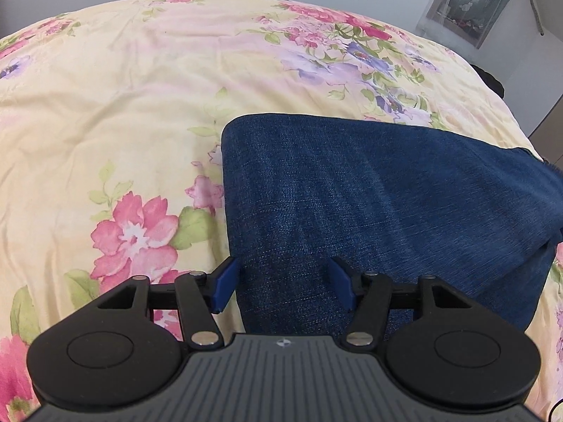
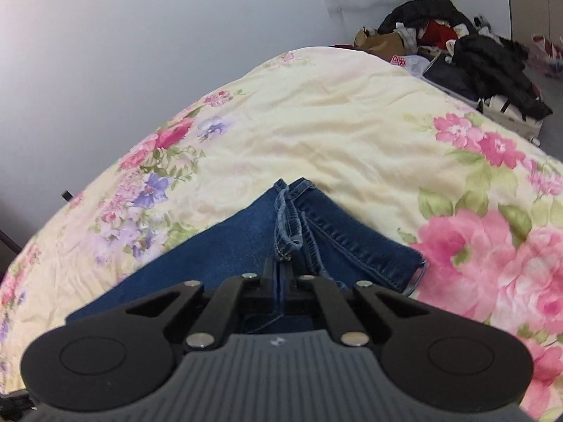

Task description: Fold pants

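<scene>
Dark blue jeans [image 1: 369, 204] lie folded on the floral bedcover [image 1: 123, 123]; their straight left edge runs down towards me. My left gripper [image 1: 283, 281] is open just above that near corner. One blue pad [image 1: 223, 285] hangs over the bedcover beside the edge, the other over the denim, and nothing is pinched. In the right wrist view the jeans [image 2: 225, 253] end in stitched hems [image 2: 352, 246] and a bunched seam. My right gripper [image 2: 280, 274] is shut, with a thin fold of denim caught between its black fingers.
The bedcover [image 2: 316, 123] spreads wide around the jeans. A pale wall [image 2: 140, 35] stands behind the bed. Beyond the bed's far right corner lies a heap of dark clothes and bags [image 2: 457, 42]. A framed panel [image 1: 471, 3] leans on the wall.
</scene>
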{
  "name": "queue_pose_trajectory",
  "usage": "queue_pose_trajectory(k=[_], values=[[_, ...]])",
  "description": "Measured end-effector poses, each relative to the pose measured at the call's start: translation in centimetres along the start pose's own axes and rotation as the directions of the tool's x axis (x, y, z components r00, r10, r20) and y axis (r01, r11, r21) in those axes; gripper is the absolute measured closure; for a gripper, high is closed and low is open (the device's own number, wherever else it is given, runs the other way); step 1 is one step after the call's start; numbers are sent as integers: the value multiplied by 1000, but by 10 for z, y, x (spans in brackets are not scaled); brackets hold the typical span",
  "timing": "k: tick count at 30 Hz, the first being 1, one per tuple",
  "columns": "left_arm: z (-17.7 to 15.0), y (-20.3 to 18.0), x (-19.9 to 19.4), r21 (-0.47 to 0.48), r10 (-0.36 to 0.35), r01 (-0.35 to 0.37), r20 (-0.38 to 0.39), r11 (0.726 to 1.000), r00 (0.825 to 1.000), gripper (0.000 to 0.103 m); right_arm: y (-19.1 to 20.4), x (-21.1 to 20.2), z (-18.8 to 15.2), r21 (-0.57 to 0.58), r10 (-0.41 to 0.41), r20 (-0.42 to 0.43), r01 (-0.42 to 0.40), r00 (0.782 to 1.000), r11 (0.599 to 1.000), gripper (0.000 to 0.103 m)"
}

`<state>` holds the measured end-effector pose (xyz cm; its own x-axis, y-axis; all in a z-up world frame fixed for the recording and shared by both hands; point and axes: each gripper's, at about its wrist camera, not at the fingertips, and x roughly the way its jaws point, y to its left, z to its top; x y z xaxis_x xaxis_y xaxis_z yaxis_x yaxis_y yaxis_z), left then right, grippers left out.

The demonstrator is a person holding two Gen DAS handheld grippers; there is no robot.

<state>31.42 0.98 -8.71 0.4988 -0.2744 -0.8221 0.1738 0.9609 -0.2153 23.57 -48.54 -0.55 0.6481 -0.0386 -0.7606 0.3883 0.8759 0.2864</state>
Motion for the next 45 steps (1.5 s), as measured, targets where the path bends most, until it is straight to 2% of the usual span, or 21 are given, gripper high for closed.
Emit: queue_pose_trajectory(k=[3,7,9,10,11,16,18,20,23,24,25,26,28,30,32,35,37,39,41,43,45], values=[[0,1,0,-5,5,-5,-5,1000,1000,35,-11,17,-15,3,-29,-66,29,997,1000,103],[0,4,-5,-11,9,-9,2,1000,1000,35,-25,14,-25,40,-4,-51,6,999,999,99],[2,7,-11,-18,6,-6,23,1000,1000,35,-32,6,-27,84,34,-39,-31,999,996,82],[2,8,-13,-25,3,-3,34,1000,999,35,-36,2,-29,106,54,-31,-50,998,993,64],[3,9,-15,-32,2,-1,40,999,999,35,-39,2,-30,124,68,-30,-63,997,990,58],[5,13,-22,-73,2,1,48,997,999,35,-65,19,-38,304,132,-34,-116,991,945,59],[4,12,-25,-68,7,-4,51,998,999,35,-79,31,-43,425,182,-32,-151,983,892,58],[4,12,-28,-64,7,-4,53,998,999,35,-91,40,-51,549,239,-9,-195,971,812,59],[4,12,-30,-63,6,-3,52,998,999,35,-94,44,-53,619,289,45,-254,956,743,60],[4,13,-30,-63,9,-6,51,998,999,35,-93,44,-52,628,288,47,-252,956,736,64],[4,13,-30,-67,10,-7,51,998,999,35,-91,44,-48,630,281,42,-244,959,738,80],[4,14,-29,-73,9,-5,50,997,999,35,-89,43,-44,623,280,39,-242,959,744,89],[3,16,-26,-81,3,1,42,997,999,35,-80,40,-33,585,261,31,-229,965,778,94],[1,15,-21,-71,8,-6,27,997,1000,35,-65,37,-16,499,222,9,-197,975,844,96],[-1,13,-15,-59,21,-20,6,998,1000,37,-39,33,5,353,145,-30,-125,989,927,97],[-5,11,-5,-50,33,-34,-24,998,999,42,14,22,42,137,86,-33,-81,996,987,98],[-5,11,-2,-62,24,-26,-24,998,999,42,51,-3,64,0,159,32,-159,987,987,98],[-6,13,-2,-78,6,-7,-18,997,1000,42,80,-34,77,-157,262,134,-241,956,958,98],[-7,15,-4,-87,-6,5,-10,996,1000,42,91,-53,77,-298,293,198,-227,935,927,99],[-9,16,-5,-94,-29,29,1,995,1000,42,78,-41,72,-346,216,187,-142,958,927,99],[-10,16,-4,-103,-49,48,-3,994,999,42,44,-3,61,-312,86,80,-57,993,948,99]])
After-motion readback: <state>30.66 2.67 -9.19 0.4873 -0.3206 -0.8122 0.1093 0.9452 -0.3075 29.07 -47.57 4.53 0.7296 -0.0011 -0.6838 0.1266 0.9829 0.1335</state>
